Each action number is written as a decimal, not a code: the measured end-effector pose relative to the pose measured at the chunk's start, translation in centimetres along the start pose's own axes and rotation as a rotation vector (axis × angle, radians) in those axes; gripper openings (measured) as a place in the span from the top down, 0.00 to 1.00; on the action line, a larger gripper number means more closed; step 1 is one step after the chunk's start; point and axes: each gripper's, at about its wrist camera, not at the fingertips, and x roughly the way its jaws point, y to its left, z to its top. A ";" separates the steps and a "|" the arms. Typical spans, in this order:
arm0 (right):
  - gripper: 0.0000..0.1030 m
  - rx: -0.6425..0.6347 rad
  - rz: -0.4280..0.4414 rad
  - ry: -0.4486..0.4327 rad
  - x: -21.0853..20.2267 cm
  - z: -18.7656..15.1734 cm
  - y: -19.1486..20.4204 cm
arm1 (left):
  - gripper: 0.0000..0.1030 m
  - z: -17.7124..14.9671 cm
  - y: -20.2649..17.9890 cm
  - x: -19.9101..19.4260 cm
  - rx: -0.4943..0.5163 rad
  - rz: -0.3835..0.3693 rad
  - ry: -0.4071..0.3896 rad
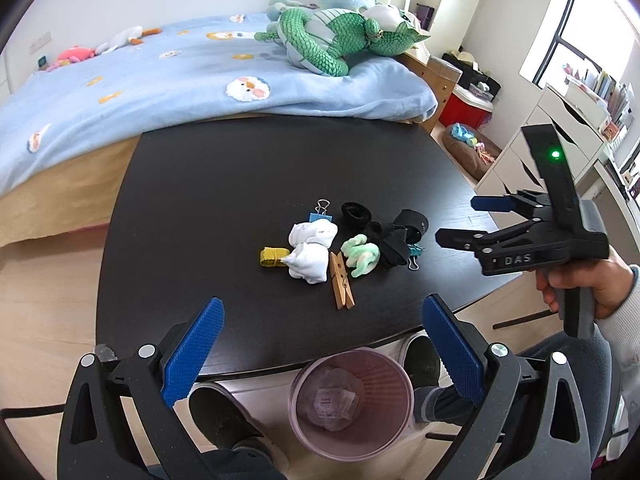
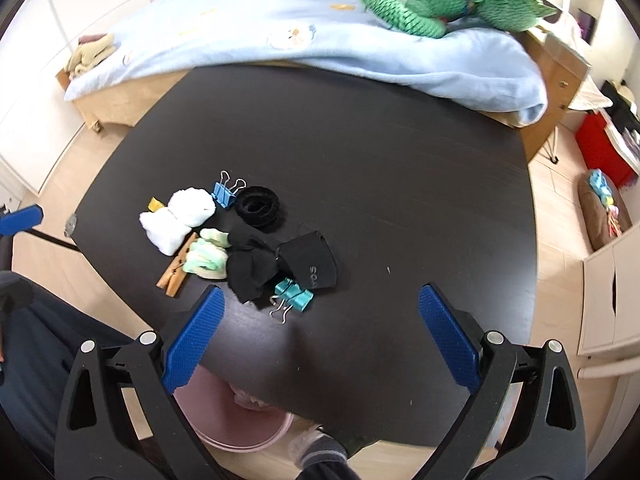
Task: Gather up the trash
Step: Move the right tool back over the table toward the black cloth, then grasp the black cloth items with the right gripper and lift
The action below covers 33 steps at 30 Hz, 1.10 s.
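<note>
A small heap lies mid-table on the black table [image 1: 240,168]: crumpled white tissue [image 1: 312,252] [image 2: 180,216], green-white tissue wad [image 1: 360,256] [image 2: 208,256], yellow scrap [image 1: 272,257], wooden clothespin [image 1: 341,286] [image 2: 176,272], blue binder clip [image 1: 320,214], teal binder clip [image 2: 294,294], black ring [image 2: 258,206] and black cloth [image 2: 256,268]. A pink bin [image 1: 352,400] holding crumpled paper stands on the floor under the near edge. My left gripper [image 1: 322,320] hovers open above that edge, empty. My right gripper [image 1: 458,220] [image 2: 320,294] is open and empty, just right of the heap.
A bed with a blue blanket [image 1: 200,80] and a green plush dragon [image 1: 332,36] runs along the table's far side. White drawers [image 1: 560,128] stand at the right. The person's feet [image 1: 224,416] flank the bin, and their hand [image 1: 580,284] holds the right gripper.
</note>
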 end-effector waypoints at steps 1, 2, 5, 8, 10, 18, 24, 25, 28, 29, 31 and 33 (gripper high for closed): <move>0.09 -0.009 0.003 0.005 0.4 0.1 -0.1 | 0.07 0.0 0.1 0.1 0.000 0.000 0.002; 0.11 -0.019 0.009 0.012 0.9 0.3 -0.1 | 0.07 0.0 0.1 0.2 0.001 0.001 0.004; 0.22 -0.039 0.014 0.045 2.0 0.5 -0.3 | 0.07 0.1 0.3 0.5 -0.001 0.004 0.008; 0.29 -0.047 0.019 0.074 3.3 0.5 -0.6 | 0.07 0.2 0.5 0.7 -0.008 0.003 0.012; 0.33 -0.048 0.026 0.081 3.7 0.6 -0.7 | 0.07 0.3 0.6 0.9 -0.008 0.004 0.014; 0.49 -0.060 0.042 0.083 4.4 0.7 -0.7 | 0.07 0.3 0.7 1.4 -0.008 0.003 0.022; 0.76 -0.068 0.034 0.079 4.6 0.8 -0.5 | 0.07 0.4 0.8 1.6 -0.010 0.003 0.024; 0.77 -0.065 0.034 0.077 4.5 0.8 -0.5 | 0.07 0.4 0.8 1.6 -0.010 0.003 0.025; 0.78 -0.057 0.030 0.065 4.3 0.7 -0.5 | 0.07 0.3 0.8 1.6 -0.009 0.003 0.023; 0.79 -0.053 0.027 0.060 4.1 0.7 -0.5 | 0.07 0.3 0.7 1.6 -0.008 0.003 0.022; 0.80 -0.043 0.026 0.050 3.8 0.7 -0.6 | 0.07 0.4 0.7 1.6 -0.006 0.002 0.021; 0.88 -0.036 0.022 0.041 3.4 0.7 -0.6 | 0.07 0.4 0.6 1.7 -0.004 0.002 0.020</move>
